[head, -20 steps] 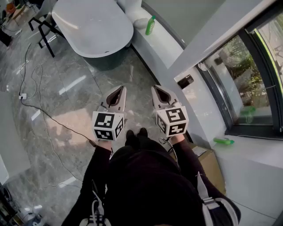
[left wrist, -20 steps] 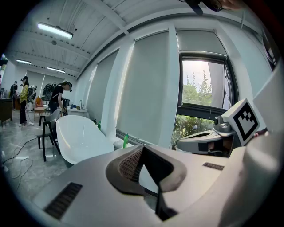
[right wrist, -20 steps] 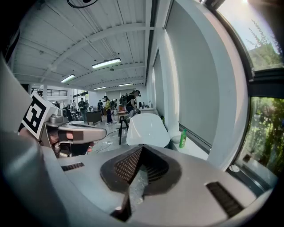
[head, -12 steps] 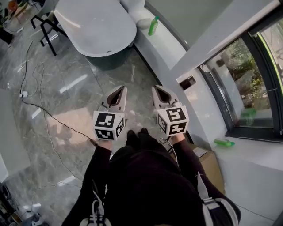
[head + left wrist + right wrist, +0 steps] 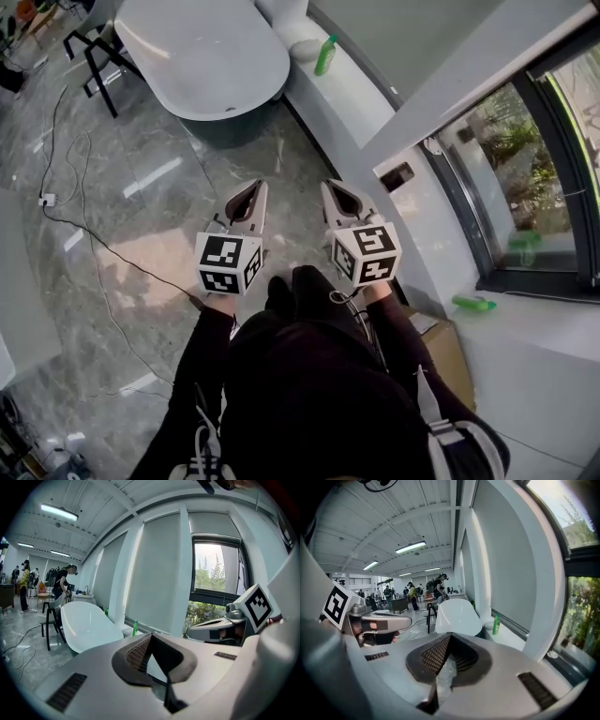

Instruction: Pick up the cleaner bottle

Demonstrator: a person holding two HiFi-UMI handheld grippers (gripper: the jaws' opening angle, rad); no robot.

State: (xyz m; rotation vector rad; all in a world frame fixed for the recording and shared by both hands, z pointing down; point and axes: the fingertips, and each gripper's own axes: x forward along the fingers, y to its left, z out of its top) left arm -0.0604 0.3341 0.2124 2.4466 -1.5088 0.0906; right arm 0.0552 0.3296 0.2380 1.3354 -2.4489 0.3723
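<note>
The left gripper (image 5: 256,187) and right gripper (image 5: 329,187) jaws meet, both empty.

Bathtub (image 5: 202,56) sits on the floor (image 5: 141,169) far ahead, left of centre, with a chair (image 5: 89,47) at its left. A ledge (image 5: 352,108) runs along the wall right of the tub. Cleaner bottle (image 5: 324,54) stands upright on that ledge, near the tub's right end. Left gripper (image 5: 251,192) and right gripper (image 5: 333,192) are side by side, apart, over the floor, well short of the bottle. Window (image 5: 525,178) is at right, and a second bottle (image 5: 473,302) lies on the sill below it. Cardboard box (image 5: 452,352) is under the sill. Cable (image 5: 103,246) trails across the floor at left.
</note>
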